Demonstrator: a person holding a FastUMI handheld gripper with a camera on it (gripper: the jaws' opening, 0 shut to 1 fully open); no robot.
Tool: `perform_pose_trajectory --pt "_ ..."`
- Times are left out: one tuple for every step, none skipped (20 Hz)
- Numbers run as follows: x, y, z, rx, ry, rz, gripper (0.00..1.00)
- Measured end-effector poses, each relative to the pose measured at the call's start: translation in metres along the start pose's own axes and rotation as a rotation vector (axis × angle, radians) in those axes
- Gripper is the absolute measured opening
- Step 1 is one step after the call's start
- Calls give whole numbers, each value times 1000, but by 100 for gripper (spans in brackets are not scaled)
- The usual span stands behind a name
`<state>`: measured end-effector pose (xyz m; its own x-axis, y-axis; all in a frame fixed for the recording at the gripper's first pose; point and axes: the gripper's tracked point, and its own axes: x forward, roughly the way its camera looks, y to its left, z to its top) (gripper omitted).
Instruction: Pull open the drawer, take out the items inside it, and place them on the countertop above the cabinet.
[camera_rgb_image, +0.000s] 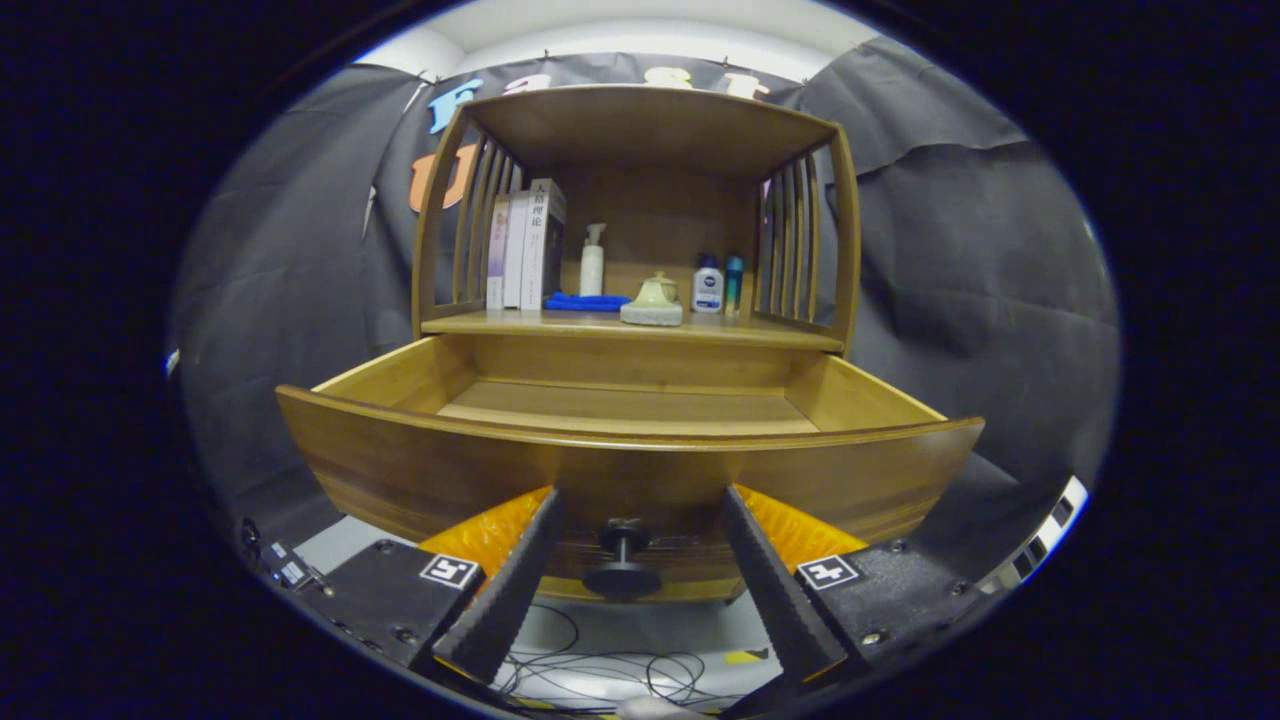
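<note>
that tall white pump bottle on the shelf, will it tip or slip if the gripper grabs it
The pump bottle is tall and narrow, so a push near the top would probably tip it. Its smooth round side may slip between the fingers. It stands close to the books, leaving little room. The gripper is open, either side of the drawer knob.

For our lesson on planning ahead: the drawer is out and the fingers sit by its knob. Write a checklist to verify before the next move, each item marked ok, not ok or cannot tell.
1. Drawer pulled open: ok.
2. Gripper open, fingers either side of the knob, not pressing it: ok.
3. Items visible in the drawer: not ok; the floor that shows is bare.
4. Near part of the drawer floor, behind the front panel: cannot tell.
5. Free spot on the countertop: ok, beside the bottles.
</note>
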<state>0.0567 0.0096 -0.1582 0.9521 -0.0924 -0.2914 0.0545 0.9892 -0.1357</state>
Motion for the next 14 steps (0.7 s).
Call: perform_pose_trajectory --pt "1 -1 1 -11 -7 -1 100" --pt "4 0 2 9 -9 4 100" --pt "6 0 1 49 -3 18 99" --pt "8 2 1 84 -3 34 99" --pt "11 1 1 97 -1 48 99" --pt "13 -1 2 100 -5 55 99" --pt "18 -4 3 101 -5 59 99" --pt "19 -4 5 107 -11 64 99" --pt "22 -2 5 101 -12 62 99" --pt "25 -3 8 91 -22 55 99" --pt "28 -3 10 74 -27 49 99" --pt "33 -2 11 62 -27 45 99" --pt "38 -2 14 61 -26 43 99" --pt "43 0 15 65 -19 43 99"
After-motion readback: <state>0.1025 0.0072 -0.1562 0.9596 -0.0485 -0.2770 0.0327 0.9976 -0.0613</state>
